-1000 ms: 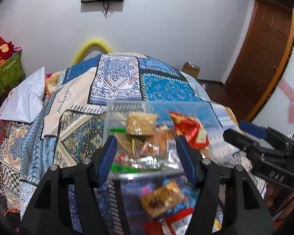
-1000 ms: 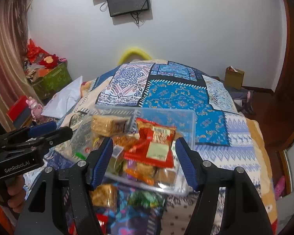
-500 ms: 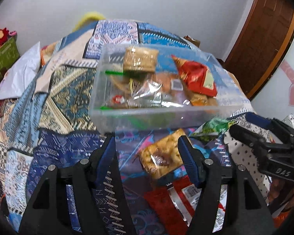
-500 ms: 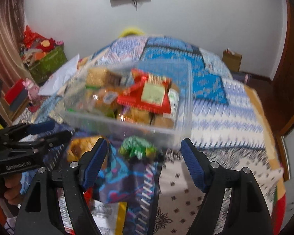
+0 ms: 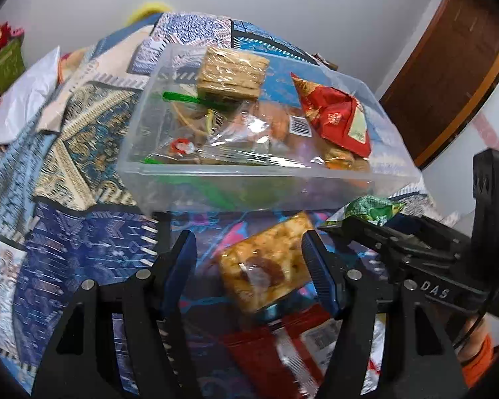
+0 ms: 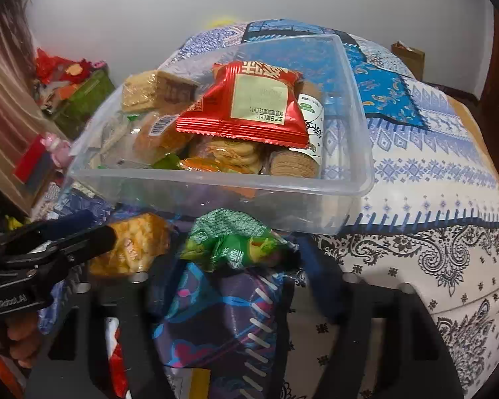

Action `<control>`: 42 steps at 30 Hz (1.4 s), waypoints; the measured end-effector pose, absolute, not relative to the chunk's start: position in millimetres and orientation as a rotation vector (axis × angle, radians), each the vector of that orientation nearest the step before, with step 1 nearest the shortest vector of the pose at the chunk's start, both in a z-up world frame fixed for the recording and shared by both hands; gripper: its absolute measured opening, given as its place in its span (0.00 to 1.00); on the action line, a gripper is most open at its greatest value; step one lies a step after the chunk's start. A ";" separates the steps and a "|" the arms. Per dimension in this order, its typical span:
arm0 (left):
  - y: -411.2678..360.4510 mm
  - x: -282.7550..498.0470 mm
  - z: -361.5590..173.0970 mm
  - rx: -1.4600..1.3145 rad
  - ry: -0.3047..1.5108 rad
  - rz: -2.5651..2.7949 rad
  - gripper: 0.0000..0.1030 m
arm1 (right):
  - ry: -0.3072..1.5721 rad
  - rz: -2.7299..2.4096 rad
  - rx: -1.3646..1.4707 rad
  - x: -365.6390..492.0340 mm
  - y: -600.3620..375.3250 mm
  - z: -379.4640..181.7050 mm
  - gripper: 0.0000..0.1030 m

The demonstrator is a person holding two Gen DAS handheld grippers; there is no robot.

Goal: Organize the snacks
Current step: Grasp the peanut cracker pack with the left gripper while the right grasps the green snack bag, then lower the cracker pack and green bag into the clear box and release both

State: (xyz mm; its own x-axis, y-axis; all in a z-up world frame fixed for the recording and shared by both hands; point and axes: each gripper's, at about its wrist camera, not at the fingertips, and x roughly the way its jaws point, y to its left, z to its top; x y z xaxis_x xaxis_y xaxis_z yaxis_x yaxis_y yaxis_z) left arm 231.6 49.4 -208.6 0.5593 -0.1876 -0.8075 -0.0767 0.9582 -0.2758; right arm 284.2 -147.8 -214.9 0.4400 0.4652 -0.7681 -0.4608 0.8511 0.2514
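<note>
A clear plastic box [image 5: 216,179] [image 6: 282,199] sits on the patterned bedspread, holding several snacks, among them a red packet [image 6: 246,99] [image 5: 336,116] and a wrapped cracker block [image 5: 233,73]. In front of it lie an orange cracker packet [image 5: 266,266] [image 6: 133,246], a green packet [image 6: 229,239] [image 5: 372,207] and a red-and-white packet [image 5: 282,352]. My left gripper [image 5: 252,266] is open, its fingers either side of the orange packet. My right gripper [image 6: 229,286] is open and motion-blurred, around the green packet.
The bed's quilt [image 6: 432,173] spreads to the right and far side. A white pillow [image 5: 20,99] lies at the left. A green crate of red items [image 6: 83,99] stands by the wall. A wooden door [image 5: 449,66] is at the right.
Both grippers have dropped and moved forward toward the loose packets in front of the box. The box now fills more of both views. Both stay open.
</note>
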 end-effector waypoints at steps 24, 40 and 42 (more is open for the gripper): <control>13.6 251.5 -230.6 -0.201 1.064 -0.057 0.79 | 0.843 0.534 0.010 254.3 -191.3 -187.6 0.48; 54.3 205.6 -146.8 -0.247 0.850 -0.007 0.78 | 0.736 0.585 0.044 259.8 -177.2 -151.2 0.48; 60.4 208.5 -137.2 -0.241 0.821 0.007 0.78 | 0.728 0.591 0.042 264.0 -171.9 -149.1 0.48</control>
State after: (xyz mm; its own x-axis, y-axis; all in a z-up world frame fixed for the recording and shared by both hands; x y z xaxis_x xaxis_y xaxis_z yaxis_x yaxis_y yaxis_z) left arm 208.5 60.4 -137.2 0.6832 -0.0868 -0.7251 -0.0992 0.9727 -0.2099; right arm 264.0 -171.9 -149.1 0.5916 0.5226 -0.6139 -0.4939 0.8368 0.2363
